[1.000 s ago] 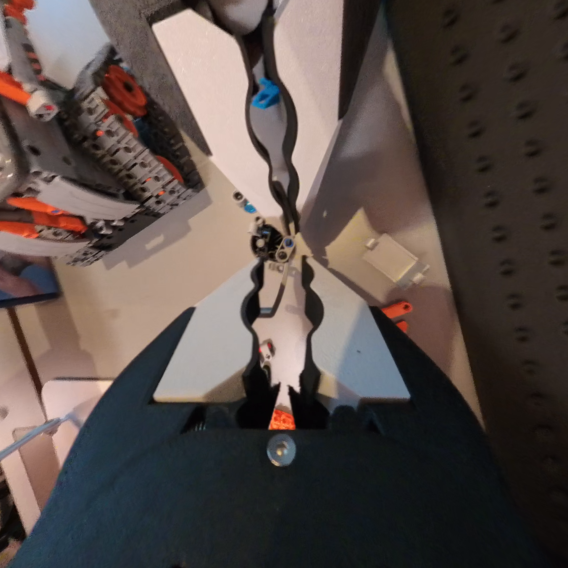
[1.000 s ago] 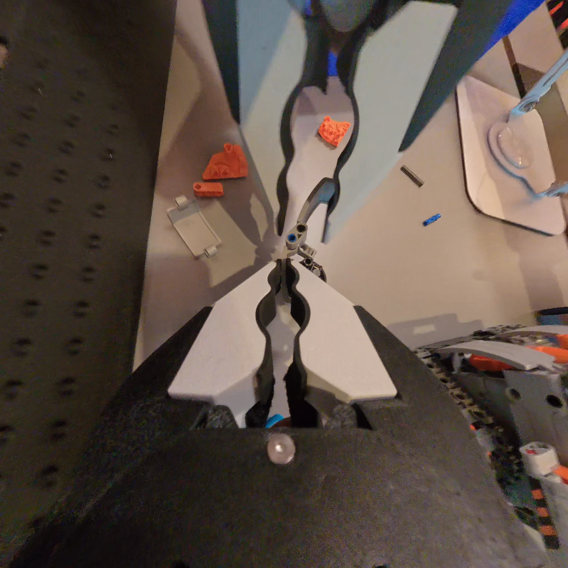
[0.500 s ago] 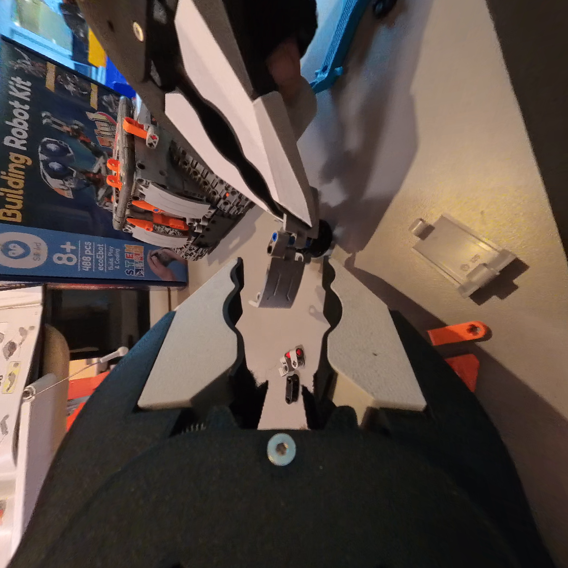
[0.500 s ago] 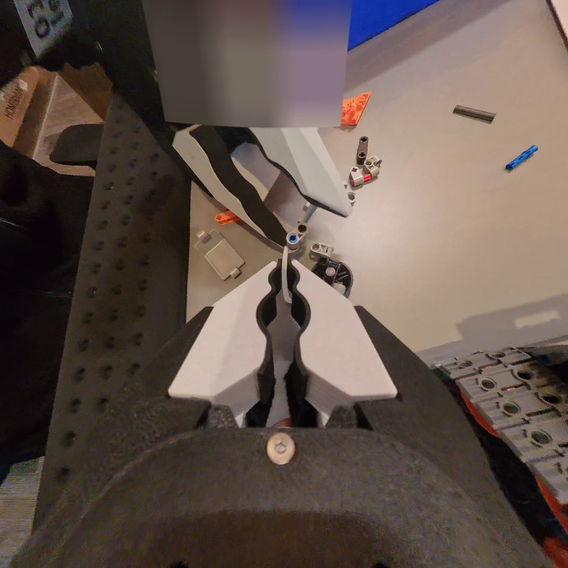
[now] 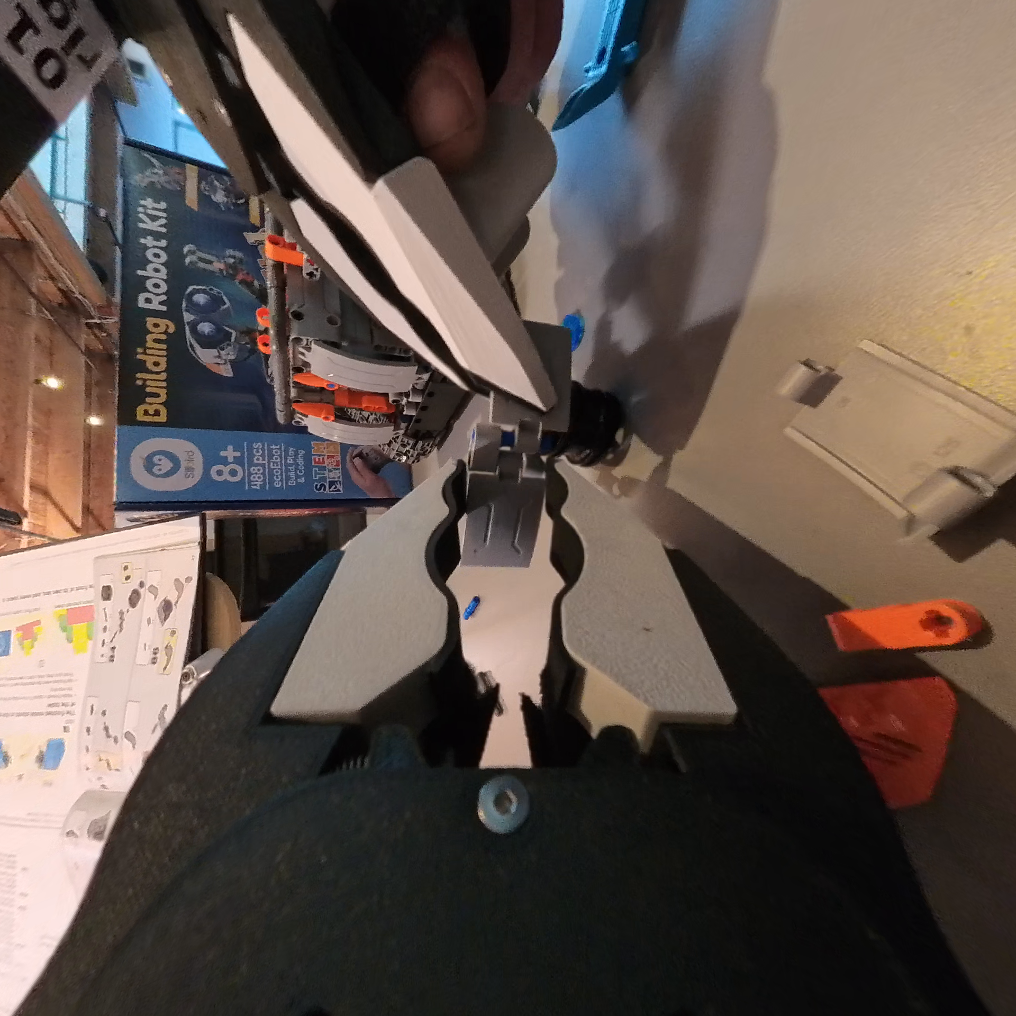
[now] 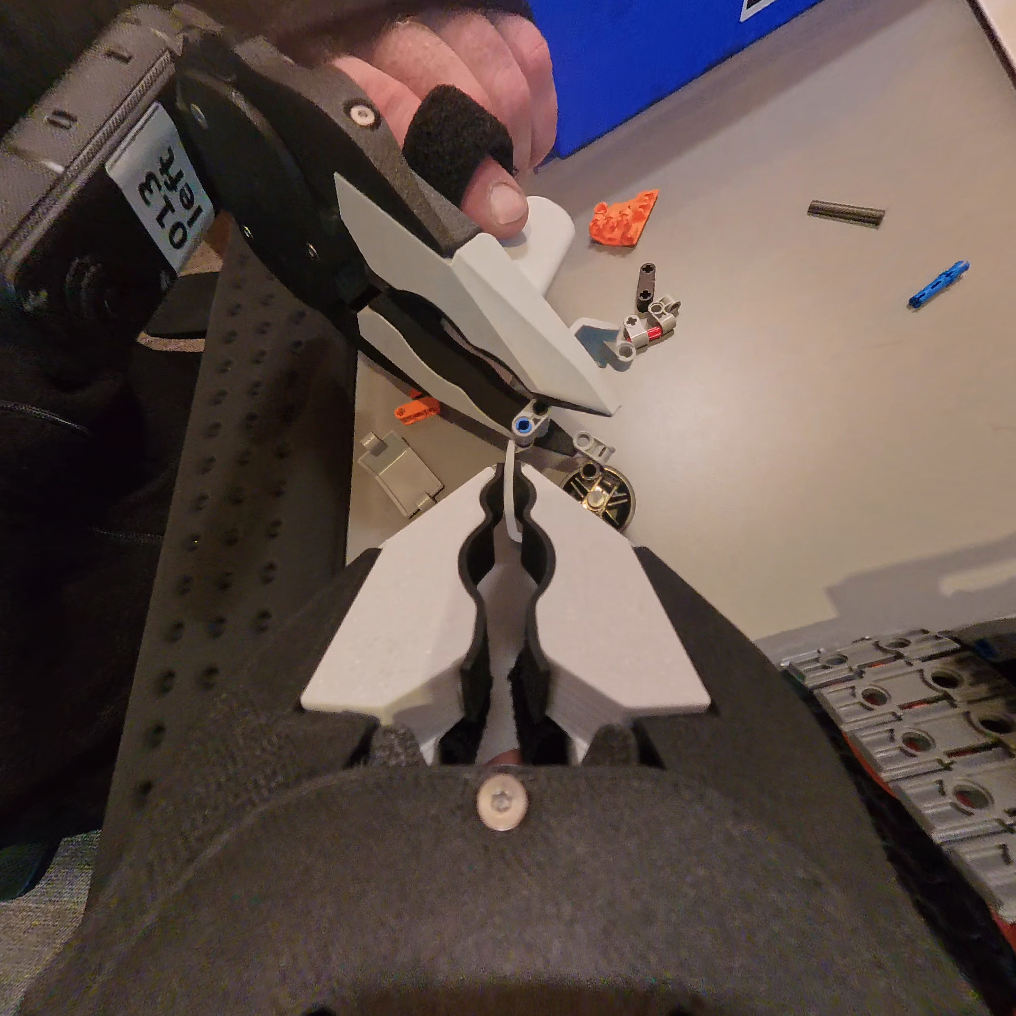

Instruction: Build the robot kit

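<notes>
A grey curved panel (image 5: 503, 519) with a grey connector and blue pin (image 6: 526, 424) at its end is held above the table between both grippers. My left gripper (image 5: 508, 473) is shut on the panel's two side edges. My right gripper (image 6: 508, 475) is shut on the panel (image 6: 512, 511), seen edge-on there. The right gripper also shows in the left wrist view (image 5: 528, 396), coming from the upper left onto the connector. The left gripper, held by a hand (image 6: 467, 71), shows in the right wrist view (image 6: 577, 423). A black wheel (image 6: 596, 497) lies just beyond.
On the beige table (image 6: 769, 440) lie a grey hinged plate (image 6: 398, 475), orange pieces (image 5: 907, 632), an orange wedge (image 6: 621, 217), a black axle (image 6: 846, 214) and a blue pin (image 6: 937, 283). A tracked model (image 5: 357, 374), kit box (image 5: 220, 330) and booklet (image 5: 82, 632) stand left; a black perforated board (image 6: 231, 495) lies beside. My two grippers' fingertips are within a few centimetres of each other. The right tips stand about 8 cm off the grey hinged plate (image 6: 398, 475).
Both grippers have tilted and turned while staying tip to tip. My left jaws have narrowed onto the panel's edges. My right gripper has kept its grip on the panel.
</notes>
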